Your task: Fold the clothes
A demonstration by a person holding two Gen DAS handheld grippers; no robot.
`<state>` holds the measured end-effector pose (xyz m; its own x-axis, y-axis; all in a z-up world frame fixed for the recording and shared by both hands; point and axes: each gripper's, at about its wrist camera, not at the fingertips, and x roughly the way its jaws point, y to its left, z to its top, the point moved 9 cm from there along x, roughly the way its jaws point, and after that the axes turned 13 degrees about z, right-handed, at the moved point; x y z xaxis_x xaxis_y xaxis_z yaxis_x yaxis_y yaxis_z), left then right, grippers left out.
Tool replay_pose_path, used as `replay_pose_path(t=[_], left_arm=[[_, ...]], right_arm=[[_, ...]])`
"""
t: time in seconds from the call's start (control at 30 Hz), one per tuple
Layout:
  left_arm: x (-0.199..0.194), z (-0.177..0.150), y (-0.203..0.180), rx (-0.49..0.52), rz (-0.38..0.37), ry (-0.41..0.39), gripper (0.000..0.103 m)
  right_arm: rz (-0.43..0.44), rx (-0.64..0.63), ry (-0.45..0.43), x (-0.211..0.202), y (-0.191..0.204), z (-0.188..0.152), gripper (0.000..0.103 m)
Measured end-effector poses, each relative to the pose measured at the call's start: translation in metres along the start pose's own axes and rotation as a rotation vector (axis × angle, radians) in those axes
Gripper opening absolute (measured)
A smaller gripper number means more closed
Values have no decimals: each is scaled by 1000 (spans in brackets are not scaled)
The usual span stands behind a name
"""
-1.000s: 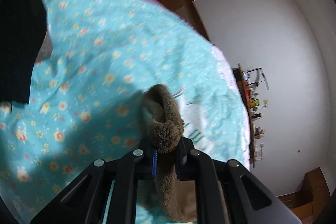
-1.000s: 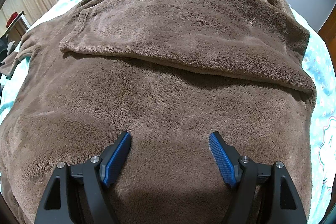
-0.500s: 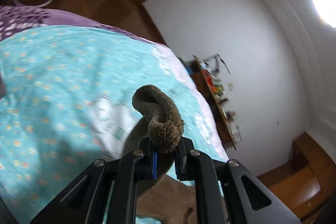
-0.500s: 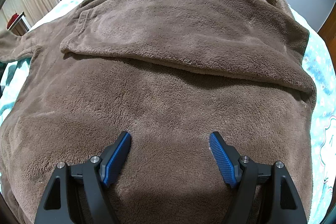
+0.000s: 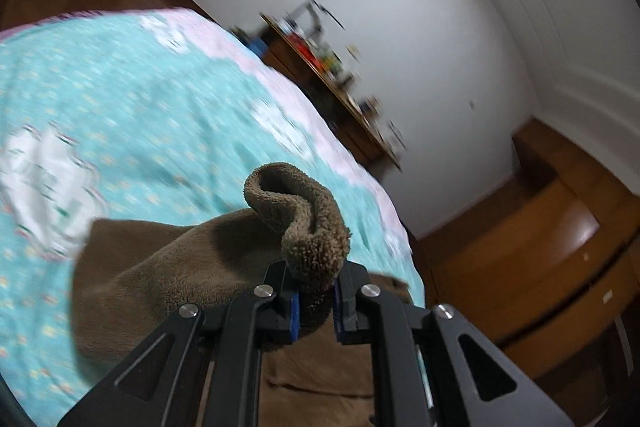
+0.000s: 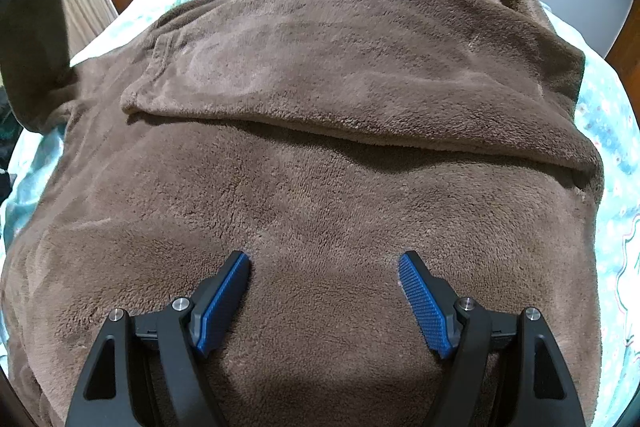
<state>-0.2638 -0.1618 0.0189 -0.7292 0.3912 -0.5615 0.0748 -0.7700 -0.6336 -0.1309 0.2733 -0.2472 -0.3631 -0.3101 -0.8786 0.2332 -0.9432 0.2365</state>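
Left wrist view showed the left claw [image 5: 314, 301] clamped on a curled edge of the brown fleece garment [image 5: 168, 267], lifted over the turquoise bedspread [image 5: 120, 99]. At 6 o'clock, the right claw [image 6: 324, 301] gaped wide above the garment spread on the bed.

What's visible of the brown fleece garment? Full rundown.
The brown fleece garment is plush, thick-piled and plain brown, spread flat over the teal floral bedspread. One sleeve is folded across the body. The left gripper is shut on the other sleeve's cuff, lifting it off the bed; the cuff curls above the pads. The right gripper hangs open above the lower body; contact can't be judged.
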Motion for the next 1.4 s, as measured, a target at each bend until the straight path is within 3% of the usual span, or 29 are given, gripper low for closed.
replay_pose_path(t=[0.1, 0.2, 0.27, 0.5, 0.63, 0.7, 0.8, 0.9, 1.0, 1.1, 1.17, 1.23, 1.33, 1.4], left_arm=[[19, -25, -39, 42, -36, 42, 13], [35, -51, -76, 69, -78, 82, 13], [45, -67, -99, 83, -107, 108, 13], [80, -124, -179, 131, -209, 200, 13], [99, -157, -224, 159, -265, 252, 13], [111, -179, -237, 193, -258, 289, 13], [129, -212, -255, 244, -244, 345, 14], [153, -245, -253, 292, -169, 424, 19], [161, -266, -250, 310, -154, 481, 33], [152, -272, -249, 335, -176, 493, 43], [141, -267, -246, 346, -192, 479, 54], [127, -260, -241, 346, -212, 463, 71], [112, -252, -227, 359, -211, 445, 75], [108, -242, -201, 358, -163, 425, 75]], right_arm=[[19, 15, -23, 5, 44, -8, 79], [48, 36, -59, -41, 66, -38, 79], [74, 56, -91, -31, 87, -26, 79], [198, 187, -233, -54, 83, -26, 79], [235, 349, -408, -86, 52, -27, 79], [257, 435, -469, -98, 35, -31, 79], [295, 556, -482, -93, 19, -35, 79], [282, 552, -492, -88, 25, -30, 79], [268, 540, -493, -84, 30, -28, 79], [269, 541, -489, -81, 32, -29, 79], [269, 542, -486, -80, 33, -30, 79], [269, 543, -483, -78, 34, -30, 79], [269, 545, -479, -75, 35, -31, 79], [271, 545, -473, -74, 36, -32, 79]])
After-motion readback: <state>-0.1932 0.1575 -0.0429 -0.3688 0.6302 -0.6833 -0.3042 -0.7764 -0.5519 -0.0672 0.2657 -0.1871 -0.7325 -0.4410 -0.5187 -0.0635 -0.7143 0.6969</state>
